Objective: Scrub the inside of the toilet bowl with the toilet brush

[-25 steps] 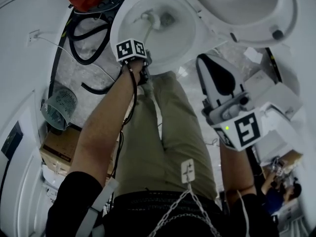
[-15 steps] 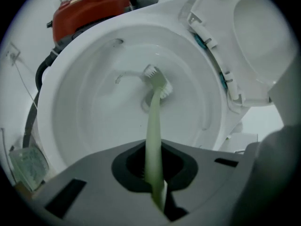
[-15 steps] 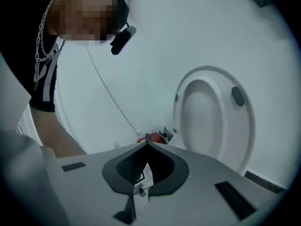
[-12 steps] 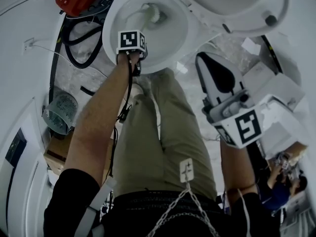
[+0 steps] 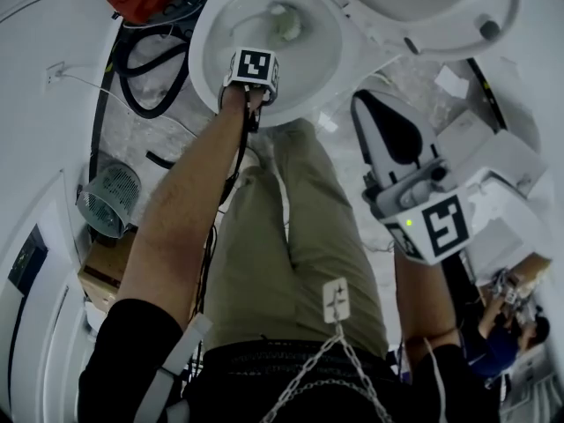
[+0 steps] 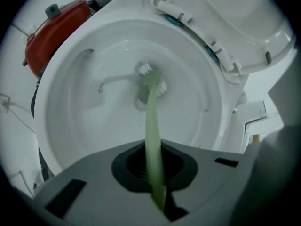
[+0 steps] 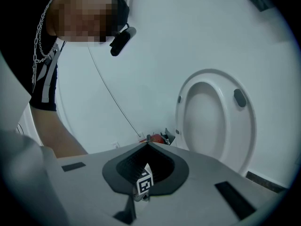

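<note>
Clamping the left tool (image 6: 155, 171) tight on the pale green plastic handle of the toilet brush (image 6: 151, 121), with its white bristled head sitting low in the white ceramic toilet bowl (image 6: 80, 126) by the drain; holding the right tool (image 7: 146, 147) shut on nothing, well apart. Risking, probably, the thin handle twisting or sliding between the jaws under hard scrubbing and splashing over the rim.

Toilet brush (image 6: 149, 121): pale green handle, white bristle head. Handle clamped in left gripper (image 6: 159, 197), angled down into toilet bowl (image 6: 80, 126). Brush head sits at the bowl bottom, by the drain. Bowl white, open, seat raised.
</note>
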A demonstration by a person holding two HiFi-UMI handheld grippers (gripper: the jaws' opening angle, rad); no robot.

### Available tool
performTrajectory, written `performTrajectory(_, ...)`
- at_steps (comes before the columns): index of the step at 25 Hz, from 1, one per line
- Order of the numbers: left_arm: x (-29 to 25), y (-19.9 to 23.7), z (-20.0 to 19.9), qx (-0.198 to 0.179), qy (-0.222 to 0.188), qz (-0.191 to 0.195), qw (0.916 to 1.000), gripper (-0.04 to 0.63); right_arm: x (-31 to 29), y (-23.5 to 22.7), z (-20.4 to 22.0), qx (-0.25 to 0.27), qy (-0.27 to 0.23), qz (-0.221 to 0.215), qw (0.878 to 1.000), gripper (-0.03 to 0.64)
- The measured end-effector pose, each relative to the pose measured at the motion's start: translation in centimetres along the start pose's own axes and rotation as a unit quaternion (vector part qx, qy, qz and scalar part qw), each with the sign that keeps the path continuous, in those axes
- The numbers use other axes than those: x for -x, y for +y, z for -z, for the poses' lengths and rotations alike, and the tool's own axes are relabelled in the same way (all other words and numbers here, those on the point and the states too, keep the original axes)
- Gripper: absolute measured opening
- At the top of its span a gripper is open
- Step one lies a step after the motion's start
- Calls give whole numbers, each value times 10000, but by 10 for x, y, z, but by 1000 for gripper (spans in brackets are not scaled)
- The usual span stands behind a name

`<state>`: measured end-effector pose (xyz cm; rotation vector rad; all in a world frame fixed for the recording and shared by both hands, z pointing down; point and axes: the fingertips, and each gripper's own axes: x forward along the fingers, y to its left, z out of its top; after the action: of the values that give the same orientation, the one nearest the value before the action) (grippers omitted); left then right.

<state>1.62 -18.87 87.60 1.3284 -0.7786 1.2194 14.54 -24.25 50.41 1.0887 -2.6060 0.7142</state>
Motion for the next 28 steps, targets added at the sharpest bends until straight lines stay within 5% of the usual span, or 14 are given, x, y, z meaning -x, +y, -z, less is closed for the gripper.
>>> performTrajectory(11,-16,-24,48,-1242,578,-40,9906,0,4,23,13,87,56,-62,9999,3)
performTrajectory(22,-2,2,83,-1520,1263,-142,9802,0,4,49,11,185,27,-120,9998,3)
performTrajectory(28,14,23,99,-1206,1561,-47,9803,0,-1,67,4,87,-58,-244,9996,3)
